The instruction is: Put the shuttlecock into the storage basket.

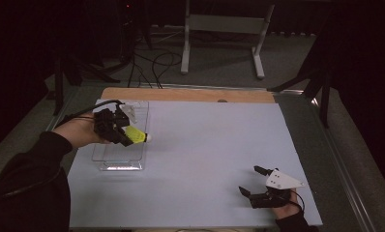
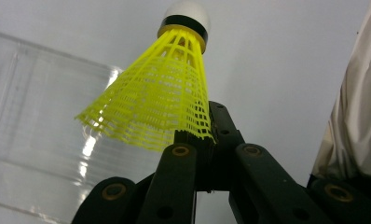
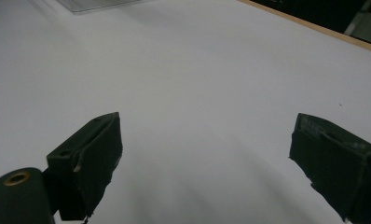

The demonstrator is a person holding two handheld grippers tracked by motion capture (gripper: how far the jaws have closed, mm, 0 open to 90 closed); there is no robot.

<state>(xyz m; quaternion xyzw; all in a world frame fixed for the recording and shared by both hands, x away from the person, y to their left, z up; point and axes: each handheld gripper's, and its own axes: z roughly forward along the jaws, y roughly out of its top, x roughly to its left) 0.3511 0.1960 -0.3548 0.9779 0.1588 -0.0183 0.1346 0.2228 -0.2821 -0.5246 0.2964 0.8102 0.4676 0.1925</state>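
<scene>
Leftmost, at the table's left side, we see the person's left hand (image 1: 79, 131) in a dark sleeve, carrying the left gripper (image 1: 117, 126), from which a black cable trails back toward the far left; its jaws are closed on the skirt of a yellow shuttlecock (image 1: 136, 135), whose white cork tip points to the right; in the left gripper view the shuttlecock (image 2: 165, 98) rises from between the black jaws, its mesh skirt pinched at the rim and its white tip with a black band uppermost; beneath and beside the gripper lies a clear plastic tray (image 1: 125, 162), rectangular and transparent, resting on the white table (image 1: 205, 154), and the shuttlecock is held above the tray's right wall; the same tray (image 2: 30, 126) appears at the left of the left gripper view; moving right, the middle of the table is bare white surface, with a strip of wood along its far edge; at the near right corner we find the right gripper (image 1: 258, 181), held low by the right hand (image 1: 288, 210), its jaws spread wide with nothing between them; the right gripper view confirms the wide gap (image 3: 207, 154) over the white surface.
</scene>
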